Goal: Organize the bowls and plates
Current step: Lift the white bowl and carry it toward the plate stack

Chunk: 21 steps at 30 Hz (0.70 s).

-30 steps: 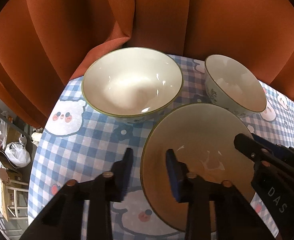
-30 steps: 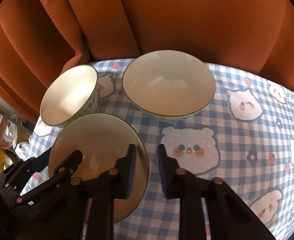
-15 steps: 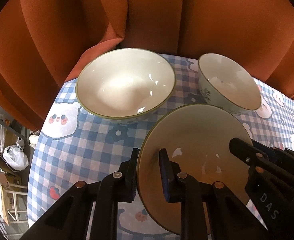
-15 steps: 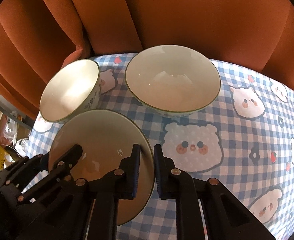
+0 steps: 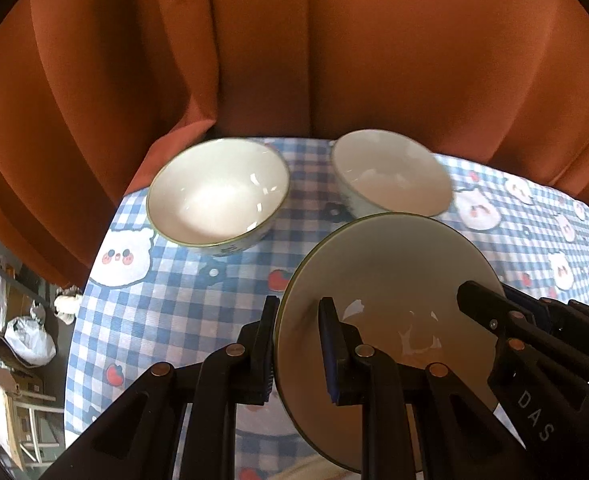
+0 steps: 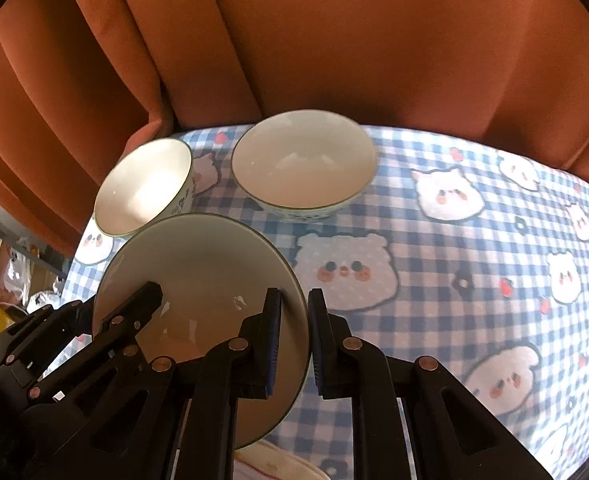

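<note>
Both tongs are clenched on the same plate (image 5: 390, 264) — the left tongs (image 5: 298, 344) pinch its left rim, one pad under the edge and one on the inner face, while the right tongs (image 6: 294, 340) pinch the opposite rim in the same way. The plate is pale with a thin dark edge, and it sits tilted between the two tools, lifted clear of the desk (image 6: 474, 280), whose blue-and-white checked cloth with bear faces shows beneath and around it. Two bowls stand on the cloth beyond the plate, near the far edge: in the left view a wide bowl (image 5: 218, 192) lies to the left and a smaller one (image 5: 390, 174) to the right, just behind the plate's upper rim. The bowls are apart from each other and upright, both white inside. An orange curtain (image 5: 294, 60) hangs behind the desk — its folds fill the upper part of both views.
</note>
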{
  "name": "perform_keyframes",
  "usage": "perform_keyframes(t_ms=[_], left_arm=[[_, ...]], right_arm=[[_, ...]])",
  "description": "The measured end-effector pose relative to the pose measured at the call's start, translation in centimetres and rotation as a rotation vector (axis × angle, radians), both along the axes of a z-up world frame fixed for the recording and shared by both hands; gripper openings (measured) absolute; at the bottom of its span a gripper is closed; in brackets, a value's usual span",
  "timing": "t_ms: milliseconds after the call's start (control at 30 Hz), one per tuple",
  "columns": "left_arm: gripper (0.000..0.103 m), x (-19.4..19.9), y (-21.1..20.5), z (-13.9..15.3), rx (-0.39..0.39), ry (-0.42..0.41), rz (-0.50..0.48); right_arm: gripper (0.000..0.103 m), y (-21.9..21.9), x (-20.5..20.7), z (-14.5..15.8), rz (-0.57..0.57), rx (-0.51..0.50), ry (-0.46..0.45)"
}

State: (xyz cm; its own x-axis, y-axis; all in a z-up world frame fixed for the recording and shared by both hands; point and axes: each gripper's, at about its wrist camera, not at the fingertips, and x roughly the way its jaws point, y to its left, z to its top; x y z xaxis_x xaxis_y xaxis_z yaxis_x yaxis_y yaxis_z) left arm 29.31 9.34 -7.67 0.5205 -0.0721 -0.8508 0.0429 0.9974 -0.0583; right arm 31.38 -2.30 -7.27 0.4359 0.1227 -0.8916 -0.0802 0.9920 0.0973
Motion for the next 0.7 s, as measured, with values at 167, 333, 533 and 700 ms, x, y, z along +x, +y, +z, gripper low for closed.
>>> perform_keyframes(t_ms=[167, 333, 533, 700], left_arm=[[0.017, -2.0, -1.8, 1.7, -0.008, -0.032, -0.047], [0.017, -4.3, -3.6, 2.8, -0.014, -0.051, -0.083], [0.017, -7.2, -5.8, 3.8, -0.017, -0.061, -0.112], [0.017, -9.7, -7.9, 4.1, -0.015, -0.061, -0.124]], right_arm=[[0.017, -1.5, -2.3, 2.1, -0.046, -0.003, -0.035], [0.017, -3.2, -4.7, 3.9, -0.096, -0.011, -0.060], [0.017, -5.8, -8.2, 5.3, -0.131, -0.016, -0.078], [0.017, -8.0, -11.0, 5.7, -0.142, -0.018, -0.081]])
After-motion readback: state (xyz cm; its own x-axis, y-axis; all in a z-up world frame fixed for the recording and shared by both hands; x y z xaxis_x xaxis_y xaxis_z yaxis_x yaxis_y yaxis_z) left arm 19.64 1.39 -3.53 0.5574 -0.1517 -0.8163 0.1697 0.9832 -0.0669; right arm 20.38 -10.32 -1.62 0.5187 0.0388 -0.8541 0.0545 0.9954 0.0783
